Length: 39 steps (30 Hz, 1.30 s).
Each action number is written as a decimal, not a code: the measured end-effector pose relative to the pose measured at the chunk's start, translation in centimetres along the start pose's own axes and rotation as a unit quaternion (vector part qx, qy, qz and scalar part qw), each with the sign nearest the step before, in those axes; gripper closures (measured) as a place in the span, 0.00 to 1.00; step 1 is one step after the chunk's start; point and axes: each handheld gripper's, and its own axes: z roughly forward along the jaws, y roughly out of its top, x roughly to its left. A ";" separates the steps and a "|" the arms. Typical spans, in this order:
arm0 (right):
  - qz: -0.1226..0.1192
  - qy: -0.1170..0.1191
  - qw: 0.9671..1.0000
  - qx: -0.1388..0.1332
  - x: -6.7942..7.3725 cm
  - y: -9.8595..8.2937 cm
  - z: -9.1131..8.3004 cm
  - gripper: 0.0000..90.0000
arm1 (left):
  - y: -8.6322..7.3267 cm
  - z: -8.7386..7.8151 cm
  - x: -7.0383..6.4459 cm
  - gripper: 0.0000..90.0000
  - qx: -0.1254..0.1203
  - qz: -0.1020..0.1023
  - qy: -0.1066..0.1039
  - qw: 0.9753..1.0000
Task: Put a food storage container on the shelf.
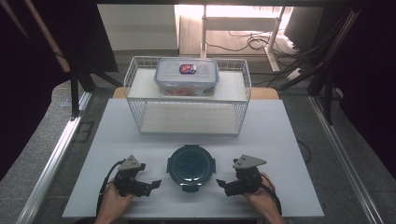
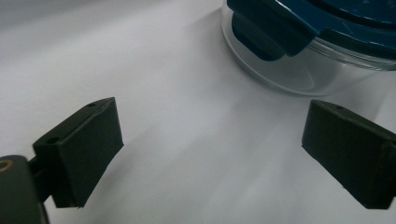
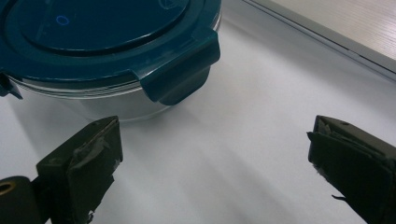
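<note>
The table (image 1: 280,140) carries a wire rack (image 1: 187,100) at its far edge, with a lidded box (image 1: 187,76) on top, its contents hard to make out. A round container (image 1: 191,166) sits near the front edge, midway. The left gripper (image 1: 156,183) and right gripper (image 1: 220,184) flank it, jaws wide, holding nothing.

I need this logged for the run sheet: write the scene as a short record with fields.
surface: white table
centre front: round glass container with dark blue clip lid, closed
left gripper: open, beside the container, not touching
right gripper: open, beside the container, not touching
rear: white wire basket
on the basket: rectangular clear lidded box
</note>
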 end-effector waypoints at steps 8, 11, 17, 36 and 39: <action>0.020 0.006 1.000 -0.004 0.1 0.3 -0.3 0.03 | 0.1 -0.1 0.3 0.06 -0.011 0.004 -0.001 1.000; 0.031 0.010 0.999 0.000 0.2 0.7 -0.4 0.00 | 0.3 -0.2 0.4 0.06 -0.013 -0.001 -0.010 1.000; 0.048 0.004 0.999 0.013 0.5 1.2 -0.3 0.00 | 0.7 0.0 0.2 0.06 0.007 0.000 -0.021 1.000; 0.105 0.104 0.988 0.038 -0.1 4.3 1.7 0.09 | 6.5 3.0 -1.2 0.04 0.033 0.014 -0.112 0.993; 0.118 0.127 0.983 0.059 -0.4 4.6 3.2 0.09 | 6.4 4.0 -0.7 0.04 0.051 -0.001 -0.135 0.990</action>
